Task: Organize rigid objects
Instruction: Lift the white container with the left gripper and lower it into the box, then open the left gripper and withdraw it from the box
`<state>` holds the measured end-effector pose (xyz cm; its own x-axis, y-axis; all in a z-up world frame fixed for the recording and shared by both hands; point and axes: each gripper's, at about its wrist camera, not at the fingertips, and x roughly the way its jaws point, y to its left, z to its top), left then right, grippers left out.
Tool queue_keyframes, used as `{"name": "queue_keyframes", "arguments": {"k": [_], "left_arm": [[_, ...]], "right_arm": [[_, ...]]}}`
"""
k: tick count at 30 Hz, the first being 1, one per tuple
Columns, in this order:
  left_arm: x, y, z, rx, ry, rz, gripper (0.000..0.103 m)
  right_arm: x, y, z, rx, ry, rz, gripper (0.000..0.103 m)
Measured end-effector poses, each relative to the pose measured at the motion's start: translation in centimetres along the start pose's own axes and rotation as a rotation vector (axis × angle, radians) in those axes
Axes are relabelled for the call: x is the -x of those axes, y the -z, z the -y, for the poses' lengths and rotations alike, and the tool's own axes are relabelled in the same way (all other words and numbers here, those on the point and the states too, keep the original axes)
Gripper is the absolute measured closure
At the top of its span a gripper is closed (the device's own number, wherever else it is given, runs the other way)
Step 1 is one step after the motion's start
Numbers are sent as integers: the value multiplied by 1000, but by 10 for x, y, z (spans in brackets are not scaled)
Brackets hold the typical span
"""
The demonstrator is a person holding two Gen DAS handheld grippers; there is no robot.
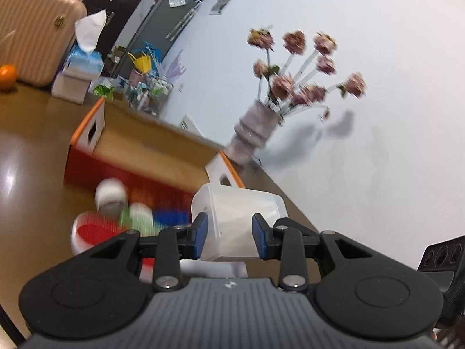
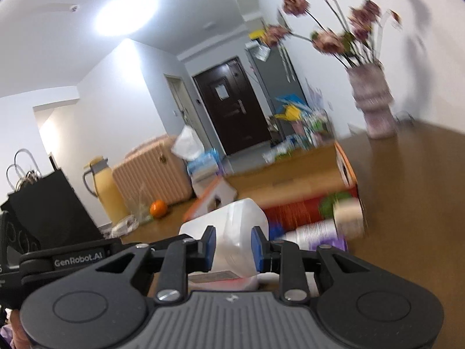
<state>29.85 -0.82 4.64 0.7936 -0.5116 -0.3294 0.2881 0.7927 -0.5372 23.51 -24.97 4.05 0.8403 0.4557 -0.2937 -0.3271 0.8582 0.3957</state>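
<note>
A white translucent plastic container (image 1: 238, 218) is held between both grippers above the wooden table. My left gripper (image 1: 229, 235) is shut on one end of it, blue pads against its sides. My right gripper (image 2: 233, 244) is shut on the other end of the container (image 2: 232, 232). Behind it stands an open cardboard box (image 1: 87, 133) with orange-edged flaps, seen too in the right wrist view (image 2: 345, 171). In front of the box lie blurred items: a red bowl (image 1: 90, 229), a white cup (image 1: 112, 193) and stacked paper cups (image 2: 314, 229).
A vase of dried flowers (image 1: 252, 133) stands by the white wall. A pink suitcase (image 1: 32, 29), a tissue box (image 1: 82, 64), an orange (image 1: 7, 77), a yellow thermos (image 2: 101, 186) and a black bag (image 2: 49, 206) sit at the far side.
</note>
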Motion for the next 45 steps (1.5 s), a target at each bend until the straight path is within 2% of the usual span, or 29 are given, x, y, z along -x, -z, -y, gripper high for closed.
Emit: {"name": "queue_keyframes", "arguments": {"k": [6,10,15,16,20,21,22,23,24,29,30,32,34,35,39,45], "left_arm": [[-79,-85,-7,-58,-82,26,70],[-153,-126,-33,-21,-112,-55,70],[-240,-143,-71,-32,-175,-176,70],[-253,-141,-78,-36,-189,-199,72],[-287,-128,-105,7,-247,-278,72],[-286,-128,-108,20,-245,-285,72],[-282,-126,-108,10,-251,-267,68],[-279,-126,-108,1,-249,-245,59],[-275,-125,-107,-5,-241,-227,56],[-274,-125,-105,-11,-246,-220,52],[-274,-127,-106,-3,-252,-222,49],[-270,-131,-107,16,-285,-199,36],[-257,-136,-101,-6,-311,-176,35],[-248,-138,-99,-20,-314,-167,33],[-202,-148,-79,-86,-326,-139,28],[-118,-155,-38,-197,-329,-85,18]], "right_arm": [[-96,-76,27,-6,-38,-60,78],[-165,-114,52,-44,-26,-95,78],[-259,-139,93,-94,31,-227,75],[-276,-139,100,-110,49,-264,71],[-331,-128,120,-106,138,-378,71],[-337,-124,122,-90,148,-390,69],[-341,-117,122,-77,154,-401,62],[-342,-112,124,-79,151,-403,61],[-341,-111,126,-94,148,-404,57],[-338,-109,126,-89,179,-387,54],[-339,-110,126,-88,179,-390,54],[-340,-112,127,-81,189,-386,48],[-333,-114,119,-35,200,-357,42],[-328,-116,114,-4,205,-342,39],[-292,-131,82,132,221,-288,34],[-207,-163,40,211,230,-187,25]]}}
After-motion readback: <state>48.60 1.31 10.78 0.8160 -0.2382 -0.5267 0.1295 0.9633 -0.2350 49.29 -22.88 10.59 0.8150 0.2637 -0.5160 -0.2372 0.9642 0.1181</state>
